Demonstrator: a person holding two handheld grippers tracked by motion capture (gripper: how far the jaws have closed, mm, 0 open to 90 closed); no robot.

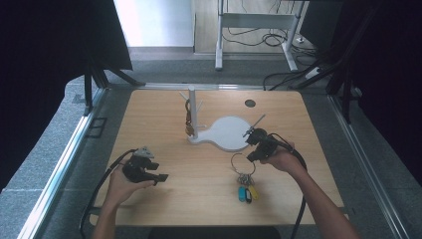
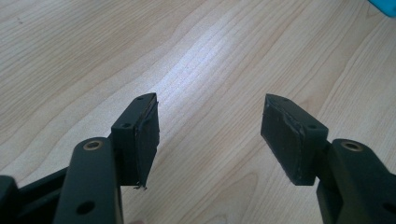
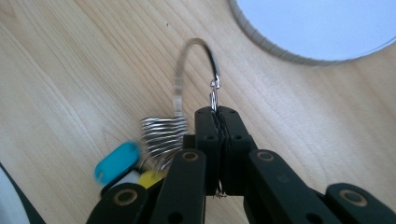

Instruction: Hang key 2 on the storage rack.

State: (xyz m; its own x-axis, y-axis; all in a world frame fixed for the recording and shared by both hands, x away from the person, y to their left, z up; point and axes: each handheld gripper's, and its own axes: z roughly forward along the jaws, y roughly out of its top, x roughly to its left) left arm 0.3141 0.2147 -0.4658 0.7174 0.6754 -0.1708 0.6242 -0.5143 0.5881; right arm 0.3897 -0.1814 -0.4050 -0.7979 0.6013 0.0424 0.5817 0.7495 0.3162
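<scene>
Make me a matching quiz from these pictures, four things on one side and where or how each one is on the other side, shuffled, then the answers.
Things:
1. left tongs
2. right tongs
3. white stand
4. coloured key tags

States:
A. upright on the round white base, something brown hanging from a peg
B. shut on the big wire ring of the key bunch
C. open over bare wood, nothing between the jaws
D. lying on the table, near its front edge

Pairs: 1-C, 2-B, 3-A, 4-D
</scene>
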